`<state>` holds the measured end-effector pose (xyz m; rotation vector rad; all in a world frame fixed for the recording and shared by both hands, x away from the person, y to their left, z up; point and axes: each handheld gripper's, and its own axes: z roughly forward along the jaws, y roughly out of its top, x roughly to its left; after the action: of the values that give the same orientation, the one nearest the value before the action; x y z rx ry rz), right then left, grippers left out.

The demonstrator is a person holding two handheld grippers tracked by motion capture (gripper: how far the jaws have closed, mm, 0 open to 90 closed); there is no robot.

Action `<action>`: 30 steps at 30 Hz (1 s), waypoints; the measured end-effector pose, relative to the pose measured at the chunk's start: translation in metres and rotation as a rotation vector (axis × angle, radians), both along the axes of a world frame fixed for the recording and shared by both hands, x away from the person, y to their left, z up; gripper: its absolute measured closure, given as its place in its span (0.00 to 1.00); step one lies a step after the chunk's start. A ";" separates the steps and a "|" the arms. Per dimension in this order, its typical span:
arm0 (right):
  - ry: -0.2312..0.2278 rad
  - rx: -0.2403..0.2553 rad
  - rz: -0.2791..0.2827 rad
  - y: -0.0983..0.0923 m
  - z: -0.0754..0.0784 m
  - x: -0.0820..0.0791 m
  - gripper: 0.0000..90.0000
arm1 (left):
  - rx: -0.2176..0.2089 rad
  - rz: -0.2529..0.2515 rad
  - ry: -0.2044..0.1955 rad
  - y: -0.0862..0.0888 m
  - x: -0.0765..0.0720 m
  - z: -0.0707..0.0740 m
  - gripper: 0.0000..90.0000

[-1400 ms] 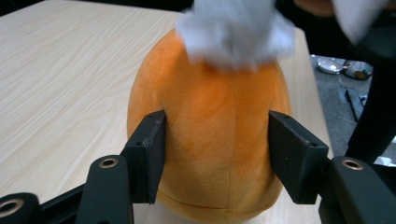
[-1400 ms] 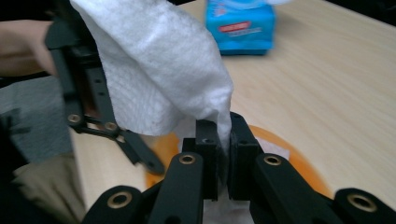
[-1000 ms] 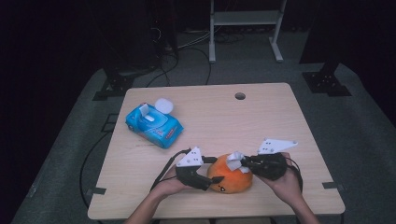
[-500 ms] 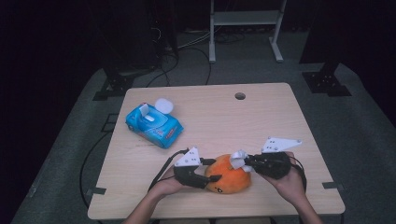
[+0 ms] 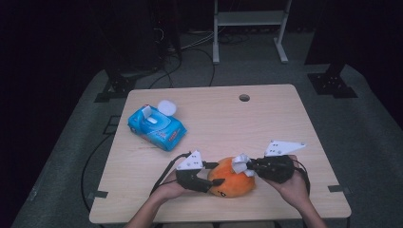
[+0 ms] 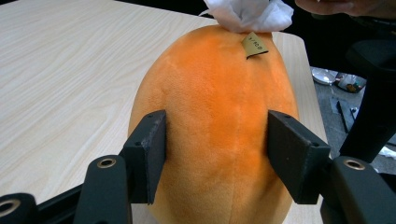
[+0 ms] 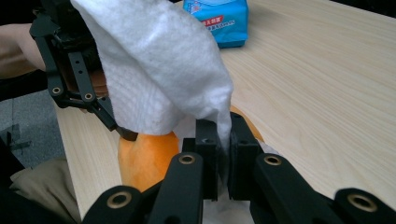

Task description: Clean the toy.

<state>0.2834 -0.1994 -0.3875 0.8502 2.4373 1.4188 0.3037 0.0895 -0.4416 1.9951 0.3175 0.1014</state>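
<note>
The left gripper (image 5: pixel 216 182) has its jaws pressed into the two flanks of the orange plush toy (image 6: pixel 215 126), the pads denting the pile a little; they have just been closing onto it, and the likely purpose is to steady the soft body against the table so it cannot slide or roll. The right gripper (image 5: pixel 248 166) is clenched on a white wet wipe (image 7: pixel 154 70), pinching one edge so the rest drapes loose over the jaws (a bunch of it sits on the toy's far end in the left gripper view). That hold leaves a free flap to drag over the plush, so I judge the work in hand is wiping the toy clean while the other hand braces it.

The toy lies near the front edge of the light wooden table (image 5: pixel 285 123), between the two grippers, with a small tan tag (image 6: pixel 254 45) standing up near the wipe. A blue pack of wet wipes (image 5: pixel 157 126), its lid flipped open, sits well apart toward the back left. Nothing stands between the pack and the toy, but the left gripper covers part of the plush, so those flanks cannot be wiped until the grip shifts.
</note>
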 end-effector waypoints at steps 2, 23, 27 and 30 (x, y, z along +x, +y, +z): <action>0.003 0.003 0.004 0.003 0.000 0.001 0.94 | 0.003 0.000 0.004 0.001 0.001 -0.001 0.44; 0.004 0.017 0.014 0.001 0.002 0.001 0.94 | 0.005 -0.008 0.008 0.005 0.001 -0.001 0.43; 0.006 0.011 -0.007 -0.007 0.001 0.003 0.94 | 0.010 -0.012 0.012 0.006 0.002 -0.001 0.43; 0.020 -0.002 -0.052 -0.016 -0.002 0.006 0.94 | 0.012 -0.006 0.023 0.011 0.003 -0.002 0.44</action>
<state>0.2890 -0.2153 -0.3892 0.9251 2.4125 1.3962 0.3068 0.1005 -0.4436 2.0106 0.3262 0.0764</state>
